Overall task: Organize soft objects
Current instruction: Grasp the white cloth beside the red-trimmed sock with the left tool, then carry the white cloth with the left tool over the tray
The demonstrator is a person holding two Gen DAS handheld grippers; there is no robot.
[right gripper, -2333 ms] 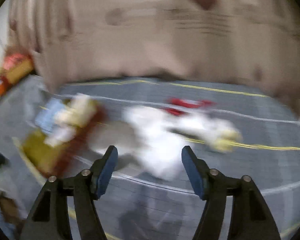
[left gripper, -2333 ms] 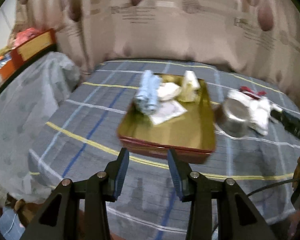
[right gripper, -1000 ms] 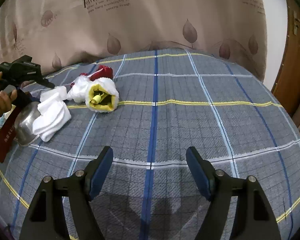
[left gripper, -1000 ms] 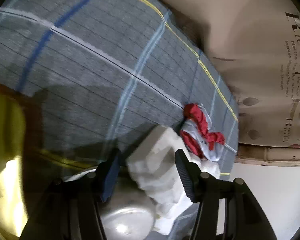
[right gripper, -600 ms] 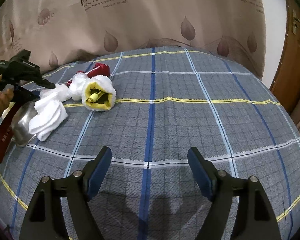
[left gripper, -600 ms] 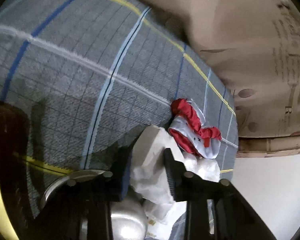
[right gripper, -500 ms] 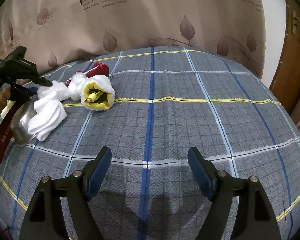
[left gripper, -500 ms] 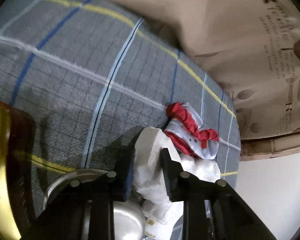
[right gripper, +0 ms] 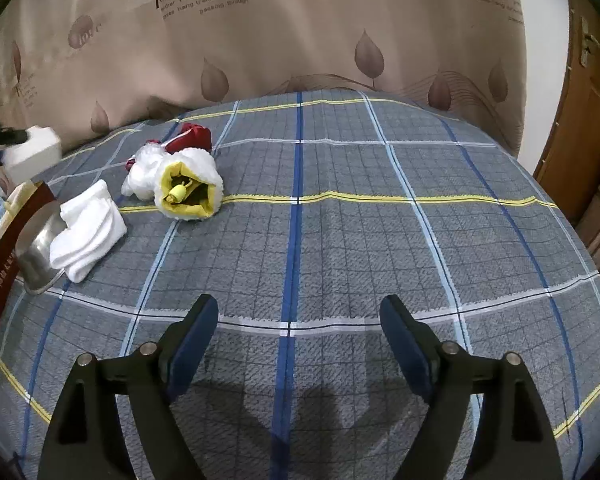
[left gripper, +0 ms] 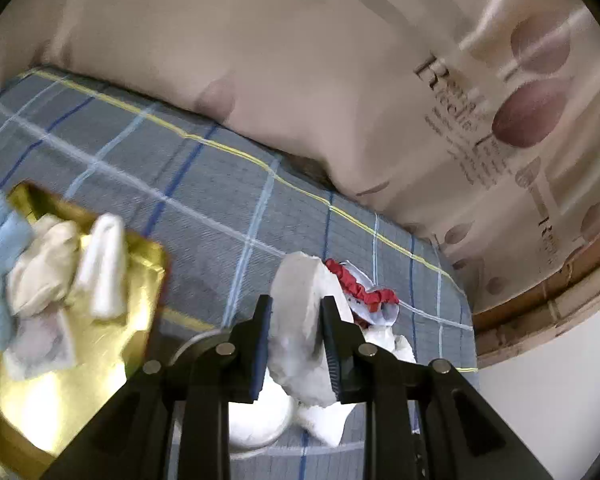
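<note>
Several cloths [left gripper: 56,268] in gold tray [left gripper: 148,248], steel bowl [right gripper: 40,256] beside

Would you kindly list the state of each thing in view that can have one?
left gripper: shut on the white folded cloth, lifted.
right gripper: open, empty; jaws just widening.
gold tray: holds several cloths.
metal bowl: tipped, white towel draped over it.
yellow-lined toy: lying on the bedspread.

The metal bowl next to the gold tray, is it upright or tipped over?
Tipped: the metal bowl lies on its side, against the gold tray.
</note>
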